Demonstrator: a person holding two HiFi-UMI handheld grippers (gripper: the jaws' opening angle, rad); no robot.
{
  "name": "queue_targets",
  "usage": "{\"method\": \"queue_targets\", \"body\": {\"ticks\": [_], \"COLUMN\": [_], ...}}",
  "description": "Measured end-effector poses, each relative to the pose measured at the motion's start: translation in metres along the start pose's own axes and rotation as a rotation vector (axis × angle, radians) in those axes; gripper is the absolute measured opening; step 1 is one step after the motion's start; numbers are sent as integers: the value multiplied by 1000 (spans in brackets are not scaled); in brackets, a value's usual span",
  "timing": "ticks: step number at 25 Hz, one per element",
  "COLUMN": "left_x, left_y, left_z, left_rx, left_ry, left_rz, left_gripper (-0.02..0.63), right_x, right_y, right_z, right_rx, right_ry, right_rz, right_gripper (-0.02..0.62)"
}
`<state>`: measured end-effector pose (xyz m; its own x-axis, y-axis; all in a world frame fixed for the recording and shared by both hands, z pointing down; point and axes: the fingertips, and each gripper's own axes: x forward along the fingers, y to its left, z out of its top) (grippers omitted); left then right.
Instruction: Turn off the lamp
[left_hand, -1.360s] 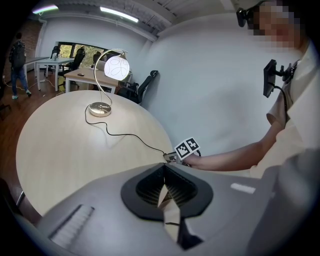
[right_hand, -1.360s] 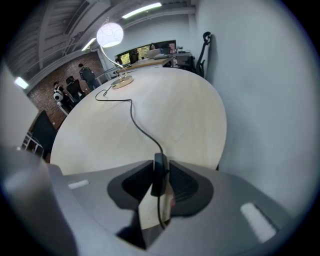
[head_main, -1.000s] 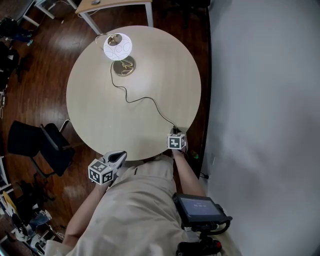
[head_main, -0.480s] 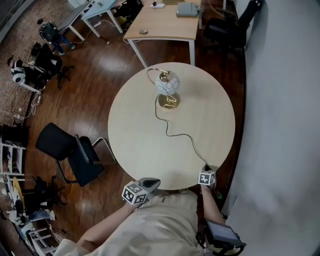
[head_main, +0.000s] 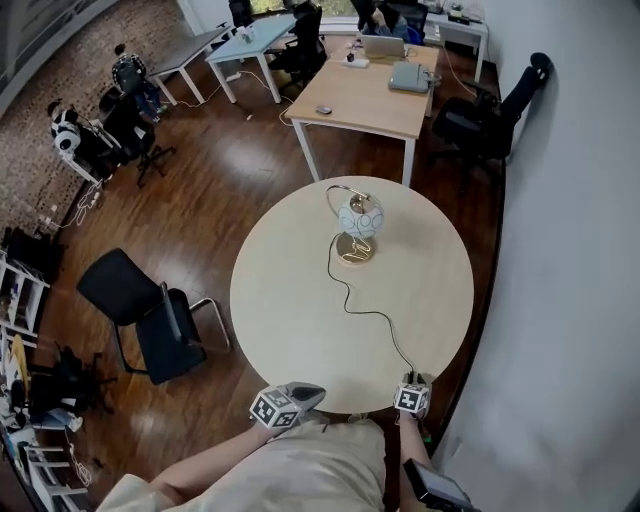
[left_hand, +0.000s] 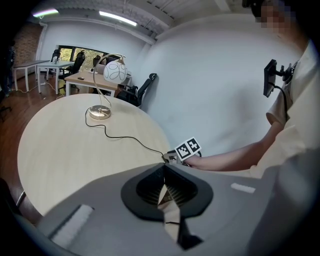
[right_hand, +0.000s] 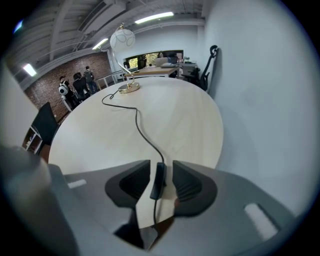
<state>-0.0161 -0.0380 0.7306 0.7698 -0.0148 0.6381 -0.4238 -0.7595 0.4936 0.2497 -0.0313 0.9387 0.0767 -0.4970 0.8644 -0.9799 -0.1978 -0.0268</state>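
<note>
Head view: the lamp stands unlit at centre frame on the round table. Its cord runs down to the right gripper at the table's lower edge, and the left gripper is at bottom centre.

Left gripper view: the jaws are together with nothing between them.

Right gripper view: the jaws have just been opening and stand apart either side of the cord's switch, not pressing it.

The cord runs past its switch and off the table, its end hidden

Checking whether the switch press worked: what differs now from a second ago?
The lamp has gone dark; its shade glowed a second ago. The right hand-held gripper has just opened its jaws, leaving the cord switch loose between them. Lamp, cord and left hand-held gripper stayed in place.
</note>
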Motion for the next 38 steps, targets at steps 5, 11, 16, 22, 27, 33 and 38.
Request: {"method": "queue_targets", "body": {"ticks": [5,11,16,22,27,33,38], "left_x": [5,16,20,12,5,-18,-62], "left_y": [-4,-7,-8,0,14,25,41], "left_z": [3,8,16,21,32,29,20], "left_rx": [4,13,11,-18,-20,-9,17], "left_ry": [-8,-23,-42,-61,-105,-149,-198], "left_rz": [-15,-32,-28,2,17,-13,-36], "left_gripper": [5,5,5,5,5,5,5], "right_x": [-17,-42,-67,-95,-103,-126,-150], "right_y": [-1,8,15,22,28,51,99], "right_z": [5,27,44,64,80,95,108], "right_rx": [38,1,4,10,-6,-34,-34], "right_ry": [-59,-163,-221,-291,-329,-371,-401], "right_rz": [14,58,88,127,142,115,93], "right_gripper": [141,141,141,141,141,140,140]}}
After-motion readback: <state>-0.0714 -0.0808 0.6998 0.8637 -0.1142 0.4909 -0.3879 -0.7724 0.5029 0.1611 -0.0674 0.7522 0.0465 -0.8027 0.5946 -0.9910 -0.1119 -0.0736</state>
